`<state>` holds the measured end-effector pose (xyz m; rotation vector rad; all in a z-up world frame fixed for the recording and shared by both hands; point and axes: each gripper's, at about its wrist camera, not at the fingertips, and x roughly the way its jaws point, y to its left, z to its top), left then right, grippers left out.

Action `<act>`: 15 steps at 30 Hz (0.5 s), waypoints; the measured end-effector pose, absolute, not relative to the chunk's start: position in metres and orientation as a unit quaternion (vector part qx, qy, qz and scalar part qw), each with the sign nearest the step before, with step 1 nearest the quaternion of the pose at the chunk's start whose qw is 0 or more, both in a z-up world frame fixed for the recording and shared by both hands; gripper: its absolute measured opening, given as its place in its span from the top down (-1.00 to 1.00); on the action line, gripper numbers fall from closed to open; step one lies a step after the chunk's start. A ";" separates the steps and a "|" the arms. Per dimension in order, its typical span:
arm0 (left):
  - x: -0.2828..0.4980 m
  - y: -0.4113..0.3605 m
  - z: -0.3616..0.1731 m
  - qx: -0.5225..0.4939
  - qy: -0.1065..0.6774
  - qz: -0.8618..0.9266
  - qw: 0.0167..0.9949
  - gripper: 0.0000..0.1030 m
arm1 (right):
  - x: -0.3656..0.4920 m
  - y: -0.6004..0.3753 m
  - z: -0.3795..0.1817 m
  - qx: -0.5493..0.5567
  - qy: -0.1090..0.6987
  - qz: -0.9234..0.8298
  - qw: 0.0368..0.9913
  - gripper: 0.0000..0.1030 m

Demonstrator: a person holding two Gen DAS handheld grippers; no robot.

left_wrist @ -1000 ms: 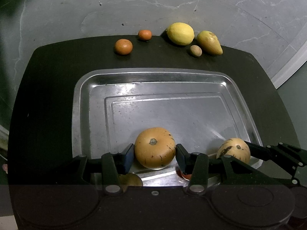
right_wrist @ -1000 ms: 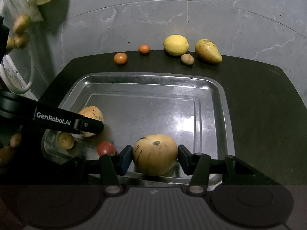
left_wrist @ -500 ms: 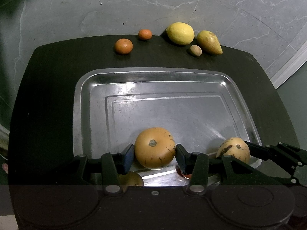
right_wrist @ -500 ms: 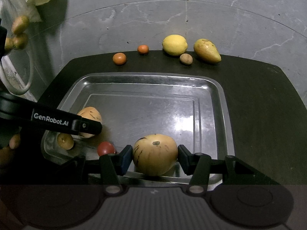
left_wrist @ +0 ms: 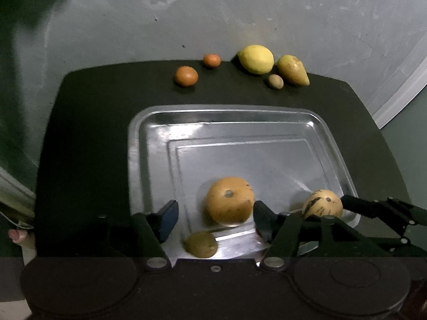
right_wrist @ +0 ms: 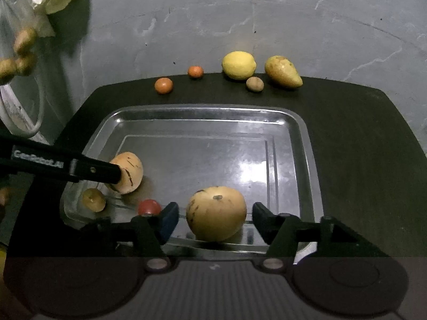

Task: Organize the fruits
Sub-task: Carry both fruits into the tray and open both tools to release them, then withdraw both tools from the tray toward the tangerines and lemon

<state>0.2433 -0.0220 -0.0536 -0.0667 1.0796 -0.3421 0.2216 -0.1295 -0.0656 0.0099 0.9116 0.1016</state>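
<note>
A: Fingers first: how are they standing on each side?

B: Left gripper (left_wrist: 214, 217) is standing with its fingers (left_wrist: 167, 220) spread apart, and a round orange-brown fruit (left_wrist: 229, 200) is sitting between them on the metal tray (left_wrist: 240, 122), close to the right finger. Right gripper (right_wrist: 213, 218) is also gaping, with a pale speckled fruit (right_wrist: 216, 213) resting loose in the gap, touching neither finger.

A: What else is lying near the front of the tray?

B: A small greenish-brown fruit (right_wrist: 93, 200) and a small red fruit (right_wrist: 149, 207) are sitting by the near rim, between the two bigger ones.

A: And further back?

B: Behind the tray, on the dark worktop (right_wrist: 360, 146), five fruits are lining the far edge: two small orange ones (right_wrist: 163, 85) (right_wrist: 195, 71) to the left, then a lemon (right_wrist: 238, 65), a small brown nut-like fruit (right_wrist: 254, 84) and a pear (right_wrist: 283, 75).
</note>
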 end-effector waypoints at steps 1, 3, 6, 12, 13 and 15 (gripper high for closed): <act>0.242 -0.018 -0.051 -0.031 0.510 -0.161 0.844 -0.37 | 0.221 -0.129 -0.063 0.005 0.439 0.049 0.897 -0.48; 0.240 -0.008 -0.046 -0.030 0.508 -0.156 0.846 -0.52 | 0.218 -0.129 -0.058 0.004 0.439 0.047 0.897 -0.58; 0.238 0.009 -0.043 -0.025 0.510 -0.149 0.847 -0.64 | 0.213 -0.129 -0.051 0.005 0.440 0.045 0.897 -0.72; 0.238 0.033 -0.046 -0.010 0.522 -0.139 0.842 -0.87 | 0.208 -0.125 -0.047 0.005 0.465 0.032 0.885 -0.91; 0.239 0.036 -0.047 -0.007 0.523 -0.138 0.841 -0.89 | 0.207 -0.123 -0.047 0.003 0.469 0.027 0.883 -0.93; 0.240 0.044 -0.049 -0.001 0.525 -0.137 0.840 -0.92 | 0.207 -0.120 -0.048 -0.003 0.479 0.016 0.877 -0.97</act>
